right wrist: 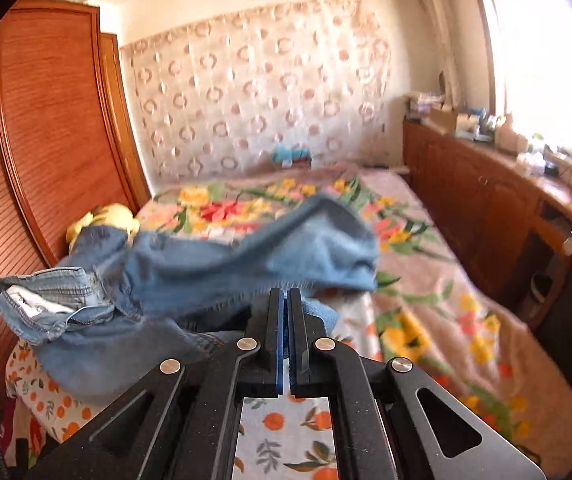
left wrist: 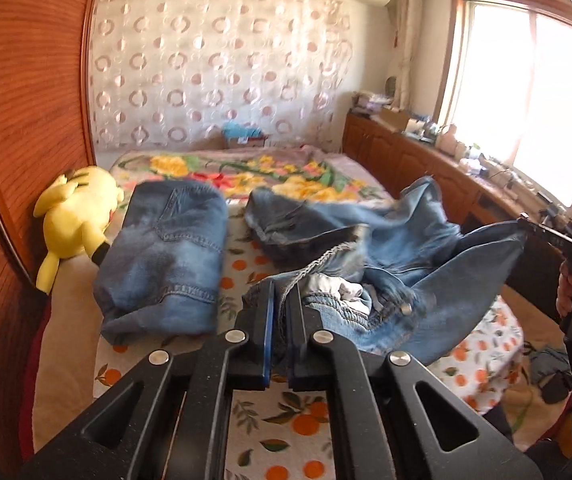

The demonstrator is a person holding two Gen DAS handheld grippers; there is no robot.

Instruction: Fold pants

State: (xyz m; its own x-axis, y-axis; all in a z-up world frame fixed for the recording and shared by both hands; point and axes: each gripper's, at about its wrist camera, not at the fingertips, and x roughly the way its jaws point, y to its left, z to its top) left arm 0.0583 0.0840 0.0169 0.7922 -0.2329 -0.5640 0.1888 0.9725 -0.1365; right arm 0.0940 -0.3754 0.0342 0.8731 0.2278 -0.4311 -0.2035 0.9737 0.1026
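A pair of light blue jeans (left wrist: 406,248) hangs stretched between my two grippers above the bed. My left gripper (left wrist: 284,292) is shut on the waistband near the fly, with denim between its pads. In the left wrist view the right gripper (left wrist: 526,226) shows at the far right, clamped on the other side of the jeans. In the right wrist view my right gripper (right wrist: 286,296) is shut on the jeans (right wrist: 225,264), which sag away to the left. A second pair of jeans (left wrist: 165,256) lies folded on the bed at the left.
The bed has an orange-print sheet (left wrist: 286,428) and a floral blanket (right wrist: 446,280). A yellow plush toy (left wrist: 77,216) lies by the wooden wardrobe (left wrist: 29,120) on the left. A cluttered wooden cabinet (left wrist: 426,160) runs under the window on the right.
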